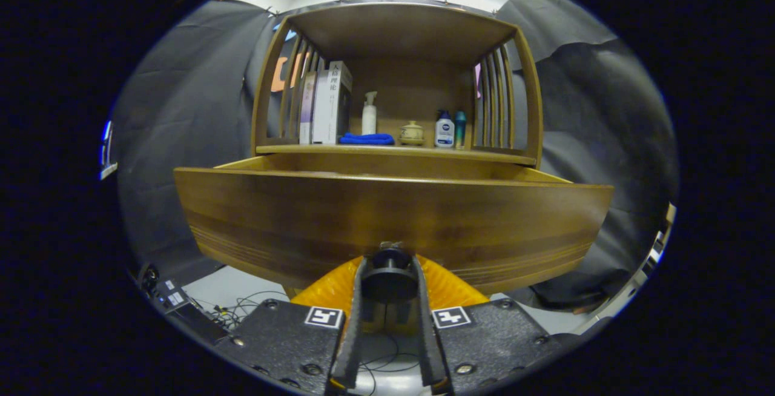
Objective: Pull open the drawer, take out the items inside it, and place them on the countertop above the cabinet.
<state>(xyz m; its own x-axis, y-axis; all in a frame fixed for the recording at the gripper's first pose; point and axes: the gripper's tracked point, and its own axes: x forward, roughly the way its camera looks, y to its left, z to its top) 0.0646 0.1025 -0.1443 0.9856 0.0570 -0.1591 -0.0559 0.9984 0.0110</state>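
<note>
Drawer (pixel 393 214), curved brown wood, stood pulled out at centre frame; my gripper (pixel 389 266) pinched its dark round knob (pixel 389 275). Over-pulling risked unseating it, I judged.

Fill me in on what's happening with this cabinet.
A hand-held claw is shut on the dark round knob of the wooden drawer, one finger on each side. The drawer stands pulled out from the cabinet; its inside is hidden from here. On the countertop above sit books, a blue cloth, a pump bottle, a small jar and two more bottles.
</note>
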